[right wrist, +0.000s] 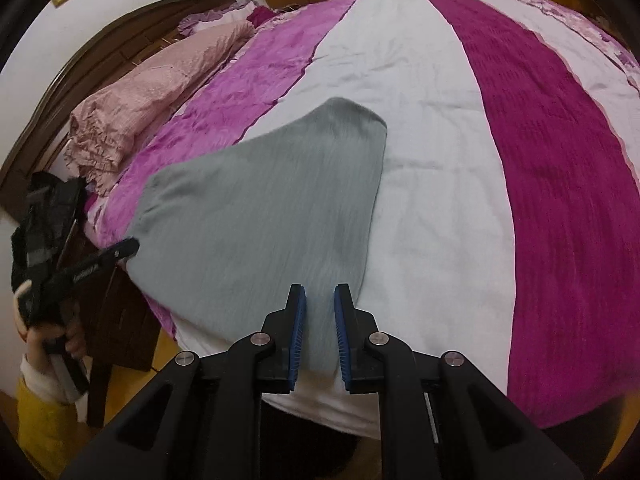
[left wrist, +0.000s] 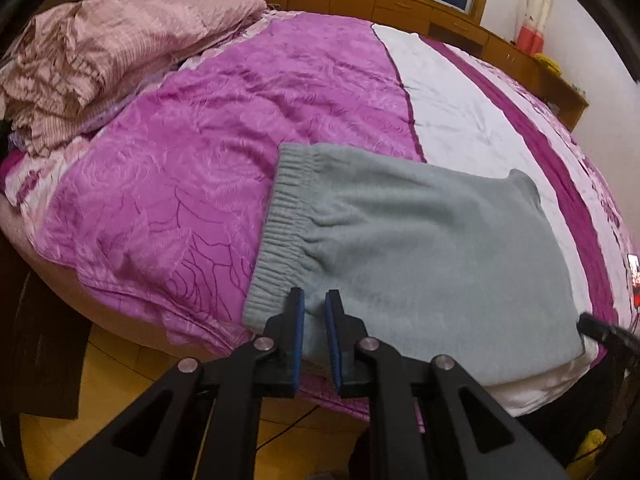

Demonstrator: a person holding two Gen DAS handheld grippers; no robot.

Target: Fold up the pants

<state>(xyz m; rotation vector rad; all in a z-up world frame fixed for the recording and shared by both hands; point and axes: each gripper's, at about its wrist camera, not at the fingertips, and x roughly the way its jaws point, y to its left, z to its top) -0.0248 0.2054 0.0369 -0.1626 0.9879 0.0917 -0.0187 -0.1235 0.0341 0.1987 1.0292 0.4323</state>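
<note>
Grey fleece pants (left wrist: 420, 256), folded into a compact shape, are laid near the front edge of a bed (left wrist: 224, 148) covered in pink, white and magenta bands. In the left wrist view the ribbed elastic waistband (left wrist: 280, 224) is seen along the left side of the pants, over the pink part of the cover, while the rest of the fabric lies on the white band. The left gripper (left wrist: 315, 300) is held at the near edge of the pants just beside the waistband, its blue pads nearly together with grey cloth seen in the narrow gap. In the right wrist view the right gripper (right wrist: 320, 296) is set at the near right corner of the pants, its pads likewise drawn close on a strip of fabric. A crumpled pale pink quilt (right wrist: 152, 100) is piled by the dark wooden headboard (right wrist: 100, 56). A hand (right wrist: 52, 340) is seen at the left edge, wrapped around the other gripper's handle.
</note>
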